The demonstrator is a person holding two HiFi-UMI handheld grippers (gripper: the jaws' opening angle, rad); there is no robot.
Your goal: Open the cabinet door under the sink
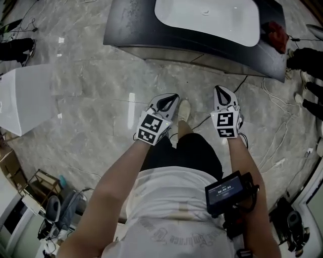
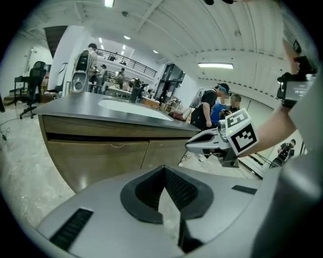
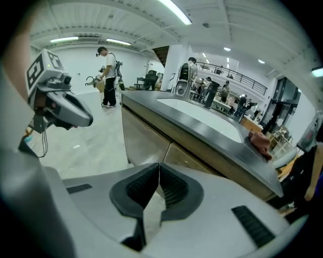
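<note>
Counts: 2 hand-held grippers, 1 sink (image 1: pixel 207 15), 2 cabinet door panels under it, 1 red cloth (image 1: pixel 276 31).

The sink is a white basin set in a dark desk (image 1: pixel 131 30). The cloth lies on the desk just right of the sink. In the left gripper view, the door panels (image 2: pixel 96 158) sit side by side directly below the sink w/ one vertical seam between them. Both are shut flush, and nothing touches them.

The left hand-held gripper (image 1: pixel 168 102) is held over the marble floor (image 1: pixel 91 101), well short of the sink and on the person's side of it. It points toward the sink and is tipped downward. Its jaws are closed tip to tip w/ nothing between them.

The right hand-held gripper (image 1: pixel 223 97) is beside it, at the same distance from the sink and also angled down. The two are apart, not touching. Its jaws are likewise pressed together & empty.

Both forearms reach out from the torso toward the sink, roughly parallel, w/ the marker cubes facing up. A small screen unit (image 1: pixel 229 191) is by the right forearm.

Loose cables (image 1: pixel 275 136) trail on the floor to the right of the sink.
</note>
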